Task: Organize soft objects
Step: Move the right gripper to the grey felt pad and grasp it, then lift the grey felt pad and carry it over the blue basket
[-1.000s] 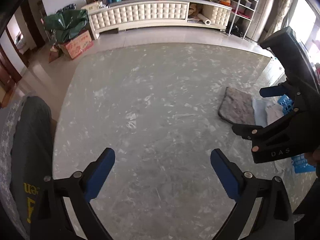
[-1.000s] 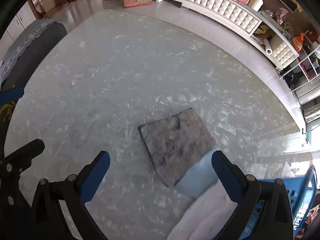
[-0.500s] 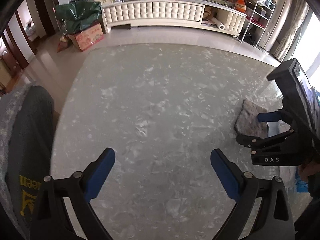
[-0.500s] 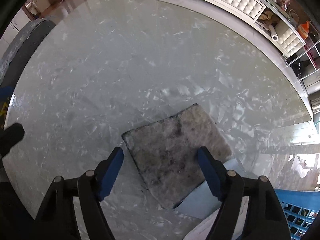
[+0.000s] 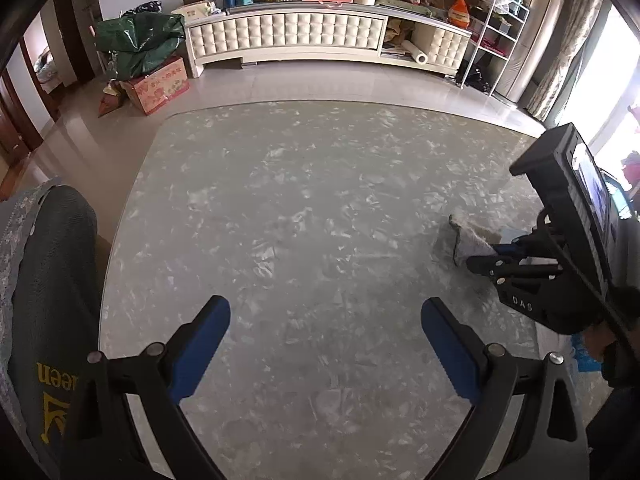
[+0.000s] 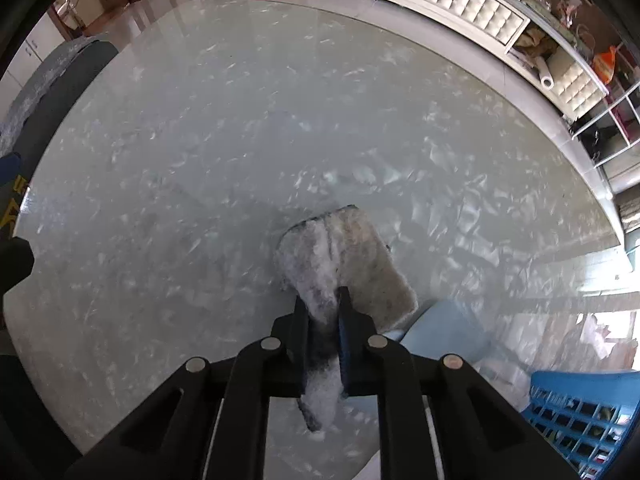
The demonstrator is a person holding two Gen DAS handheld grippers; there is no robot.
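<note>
The right gripper [image 6: 325,312] pinches one raised edge of the grey fluffy cloth [image 6: 360,256], which lies on the marble desk [image 6: 200,160] touching what looks like a pale blue cloth [image 6: 444,332]. The left gripper [image 5: 324,332] hovers wide open, holding nothing.

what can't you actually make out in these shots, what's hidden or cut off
- Grey fuzzy cloth: right wrist view, its near edge is hidden between the shut fingers of the right gripper.
- Light blue cloth: right wrist view, partly under the grey cloth and behind the gripper body.
- Blue basket: cut off by the frame edge; contents too dark to tell.
- Left wrist view: the right gripper covers most of the grey cloth.
</note>
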